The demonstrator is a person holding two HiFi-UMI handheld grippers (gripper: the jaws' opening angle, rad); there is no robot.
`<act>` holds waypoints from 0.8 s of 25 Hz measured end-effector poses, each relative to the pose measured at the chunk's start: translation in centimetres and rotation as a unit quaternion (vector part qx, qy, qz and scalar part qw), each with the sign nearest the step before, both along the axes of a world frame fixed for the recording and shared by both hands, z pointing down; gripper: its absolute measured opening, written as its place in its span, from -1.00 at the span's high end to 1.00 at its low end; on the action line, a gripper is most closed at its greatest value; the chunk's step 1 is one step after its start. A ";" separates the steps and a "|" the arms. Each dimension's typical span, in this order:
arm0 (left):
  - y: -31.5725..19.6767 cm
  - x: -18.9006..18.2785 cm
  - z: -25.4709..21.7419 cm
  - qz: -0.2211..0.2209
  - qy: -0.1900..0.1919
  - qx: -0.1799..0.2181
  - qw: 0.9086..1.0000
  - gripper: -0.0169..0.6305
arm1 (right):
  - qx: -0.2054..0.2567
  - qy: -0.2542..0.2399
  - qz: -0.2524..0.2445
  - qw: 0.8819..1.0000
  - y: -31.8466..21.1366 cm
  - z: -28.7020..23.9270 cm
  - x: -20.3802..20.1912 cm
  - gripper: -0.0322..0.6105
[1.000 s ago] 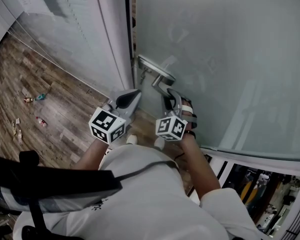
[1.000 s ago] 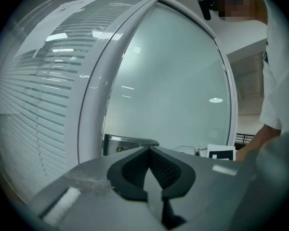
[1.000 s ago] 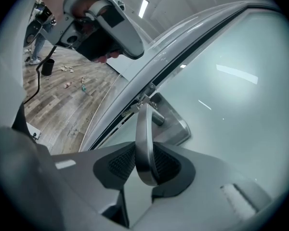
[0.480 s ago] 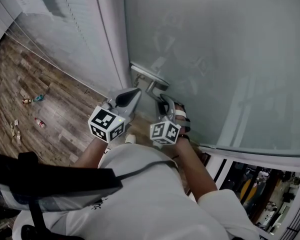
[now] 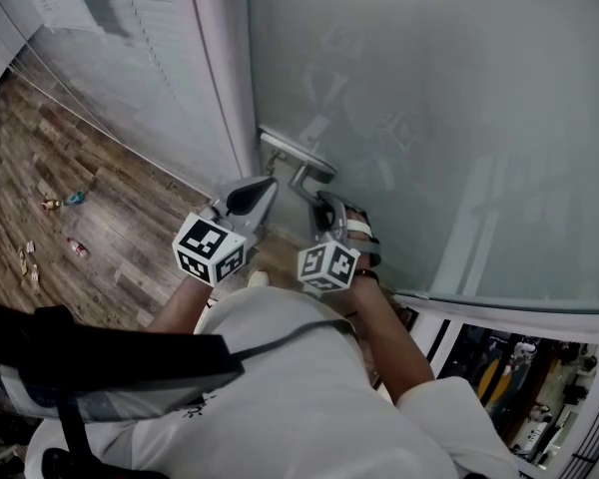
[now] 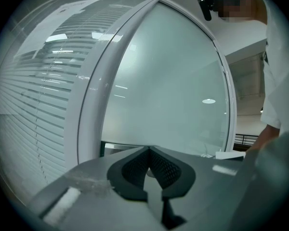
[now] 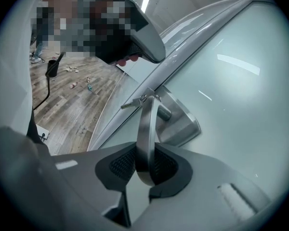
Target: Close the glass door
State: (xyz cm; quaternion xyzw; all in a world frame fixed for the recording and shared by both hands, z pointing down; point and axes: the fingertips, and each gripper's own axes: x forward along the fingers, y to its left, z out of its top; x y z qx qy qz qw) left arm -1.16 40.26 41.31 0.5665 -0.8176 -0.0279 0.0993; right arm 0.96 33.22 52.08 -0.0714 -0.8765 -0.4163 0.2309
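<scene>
The frosted glass door [image 5: 429,88] fills the right of the head view, its edge against the white frame [image 5: 220,78]. A metal lever handle [image 5: 301,173] juts from its plate near that edge. My right gripper [image 5: 324,208] has the lever [image 7: 145,129] between its pads, and its jaws are closing on it; both pads touch the metal in the right gripper view [image 7: 145,165]. A key [image 7: 130,103] sticks out beside the handle plate [image 7: 180,124]. My left gripper [image 5: 255,196] hovers just left of the handle, shut with nothing in it [image 6: 148,150], pointing at the door [image 6: 168,95].
A glass wall with white blinds [image 5: 130,48] stands left of the frame. Wooden floor with several small scraps of litter [image 5: 60,203] lies at the left. A railing and a drop to a lower level show at the bottom right [image 5: 519,367].
The door has swung left until the dark gap at the frame is gone. My right gripper went left with the handle. The left gripper stayed put.
</scene>
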 end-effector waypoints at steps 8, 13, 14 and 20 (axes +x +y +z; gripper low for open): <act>-0.9 -1.4 -0.7 0.001 -0.006 0.009 1.000 0.94 | 0.055 0.017 -0.027 0.998 -0.2 -2.1 0.5 0.59; -1.0 -1.9 -1.4 0.000 -0.010 0.014 1.000 0.94 | -0.026 0.022 -0.019 0.999 -0.2 -3.2 1.3 0.41; -0.9 -2.0 -1.5 -0.001 -0.010 0.015 1.000 0.94 | -0.053 0.019 -0.019 0.998 -0.1 -3.9 1.6 0.39; -0.5 -2.3 -2.0 -0.007 -0.010 0.019 1.000 0.94 | -0.338 -0.052 0.000 0.940 0.2 -9.7 3.5 0.88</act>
